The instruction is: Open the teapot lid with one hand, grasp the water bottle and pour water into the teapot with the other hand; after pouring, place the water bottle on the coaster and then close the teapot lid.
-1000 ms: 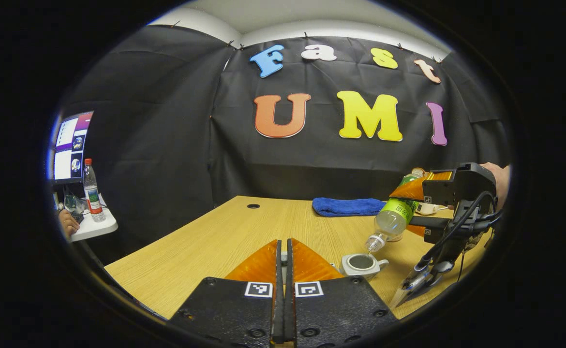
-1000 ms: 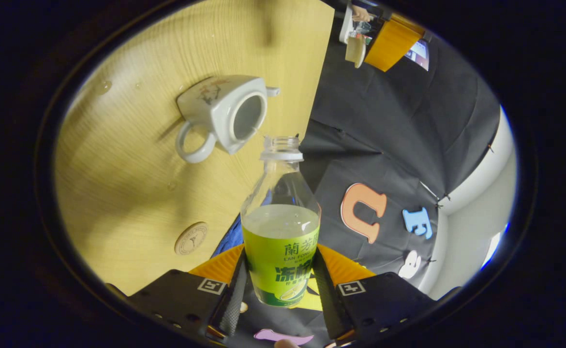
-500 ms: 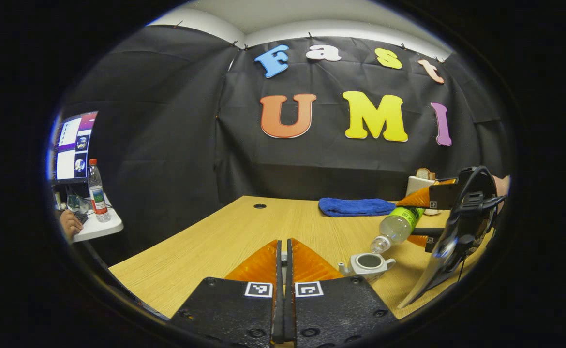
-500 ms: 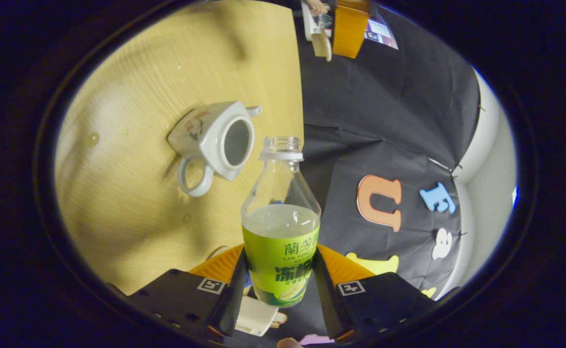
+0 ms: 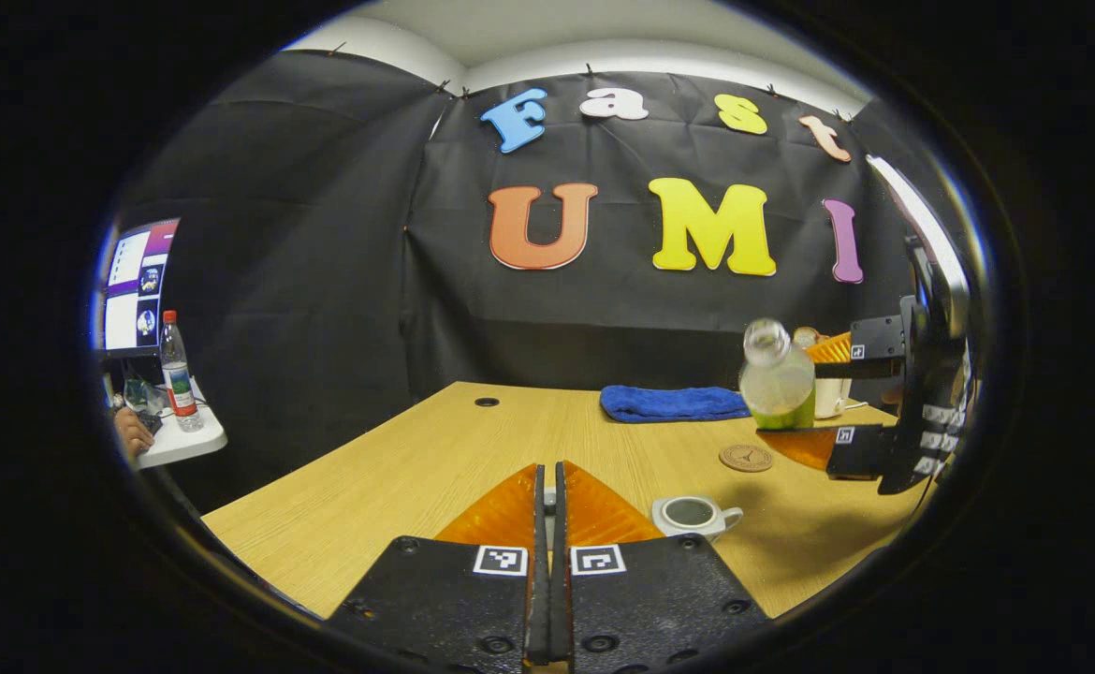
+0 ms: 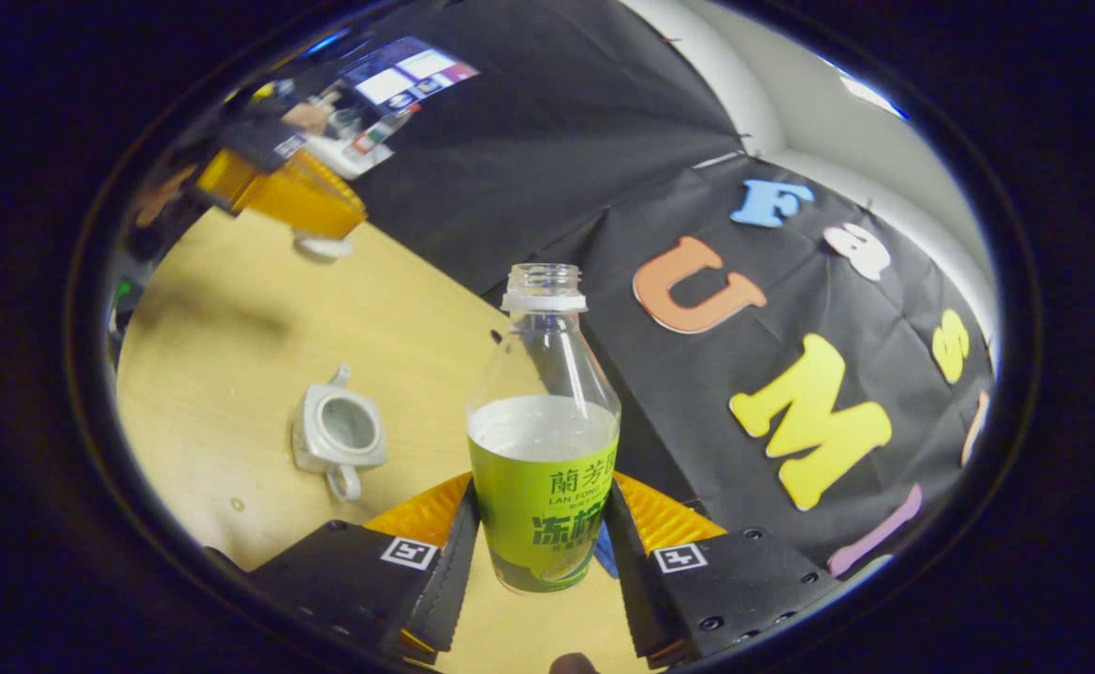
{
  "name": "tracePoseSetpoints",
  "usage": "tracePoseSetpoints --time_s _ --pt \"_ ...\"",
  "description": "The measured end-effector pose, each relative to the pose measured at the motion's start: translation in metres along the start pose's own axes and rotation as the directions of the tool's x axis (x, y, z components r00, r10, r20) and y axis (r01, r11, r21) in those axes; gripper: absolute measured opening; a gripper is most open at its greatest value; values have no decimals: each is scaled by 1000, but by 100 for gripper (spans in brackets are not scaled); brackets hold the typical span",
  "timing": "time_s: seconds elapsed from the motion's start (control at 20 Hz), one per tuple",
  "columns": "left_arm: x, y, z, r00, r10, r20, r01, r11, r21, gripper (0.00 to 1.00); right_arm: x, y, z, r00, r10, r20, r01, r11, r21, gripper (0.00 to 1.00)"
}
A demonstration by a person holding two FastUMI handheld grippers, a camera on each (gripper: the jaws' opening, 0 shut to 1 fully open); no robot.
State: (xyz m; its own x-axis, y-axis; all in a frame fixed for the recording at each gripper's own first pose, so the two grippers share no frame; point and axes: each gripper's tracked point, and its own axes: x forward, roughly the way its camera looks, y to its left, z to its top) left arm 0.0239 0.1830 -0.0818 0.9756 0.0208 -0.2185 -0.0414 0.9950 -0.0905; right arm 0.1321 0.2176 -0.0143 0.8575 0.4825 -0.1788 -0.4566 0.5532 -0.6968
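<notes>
The white teapot (image 5: 693, 515) (image 6: 337, 435) stands open on the wooden table, just right of my left gripper (image 5: 548, 473). That gripper is shut on the teapot lid (image 6: 323, 246), held in the air to the pot's left; the right gripper view shows the left gripper (image 6: 285, 192) with the lid under its fingers. My right gripper (image 6: 543, 524) (image 5: 791, 393) is shut on the green-labelled water bottle (image 6: 545, 449) (image 5: 777, 379). The bottle is uncapped, nearly upright and about half full. It hangs above the round coaster (image 5: 746, 457), behind and right of the teapot.
A folded blue cloth (image 5: 669, 402) lies at the table's back, and a white cup (image 5: 828, 398) stands behind the bottle. A side table (image 5: 182, 440) at the far left holds another bottle, beside a monitor and a person's hand. Small water drops (image 6: 236, 504) dot the wood near the teapot.
The bottle was tipped mouth-down over the teapot; it has since swung upright and drawn back to the right, above the coaster. The left gripper stays put with the lid.
</notes>
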Motion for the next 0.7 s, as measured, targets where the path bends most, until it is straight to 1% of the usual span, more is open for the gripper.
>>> tracePoseSetpoints --time_s 0.05,0.1,0.15,0.2,0.25,0.3,0.35,0.4,0.55,0.6,0.7 --pt "1 -4 0 1000 -8 2 8 1000 1 3 -1 -11 1 1000 -13 13 12 996 93 69" --pt "1 -9 -1 1000 -19 2 19 1000 2 3 1 -20 2 999 -25 24 20 982 185 68" --pt "3 -13 -2 999 -32 -2 32 999 1 3 4 -27 2 999 -22 40 11 963 270 72" --pt "4 -16 -3 999 -40 -8 40 999 4 3 9 -36 -1 999 -28 38 12 935 356 71" --pt "4 -19 -3 999 -47 -10 47 999 11 3 12 -38 -8 999 -14 39 -5 896 444 69" --pt "3 -22 -3 998 -55 -11 55 998 15 3 17 -40 -14 1000 -6 31 -11 847 532 71" --pt "2 -25 -3 998 -61 -8 61 998 18 3 23 -45 -21 1000 -4 24 -11 796 605 68" --pt "2 -27 -1 998 -65 -4 65 998 20 3 34 -53 -30 1000 -14 9 5 755 656 69" --pt "2 -28 2 998 -70 2 70 997 29 3 66 -64 -65 997 -45 -55 71 673 737 70" --pt "1 -27 3 998 -67 6 67 997 32 3 76 -63 -76 996 -43 -76 85 652 753 70" --pt "0 -26 6 998 -64 12 64 997 37 3 87 -57 -94 993 -31 -114 108 628 771 69"
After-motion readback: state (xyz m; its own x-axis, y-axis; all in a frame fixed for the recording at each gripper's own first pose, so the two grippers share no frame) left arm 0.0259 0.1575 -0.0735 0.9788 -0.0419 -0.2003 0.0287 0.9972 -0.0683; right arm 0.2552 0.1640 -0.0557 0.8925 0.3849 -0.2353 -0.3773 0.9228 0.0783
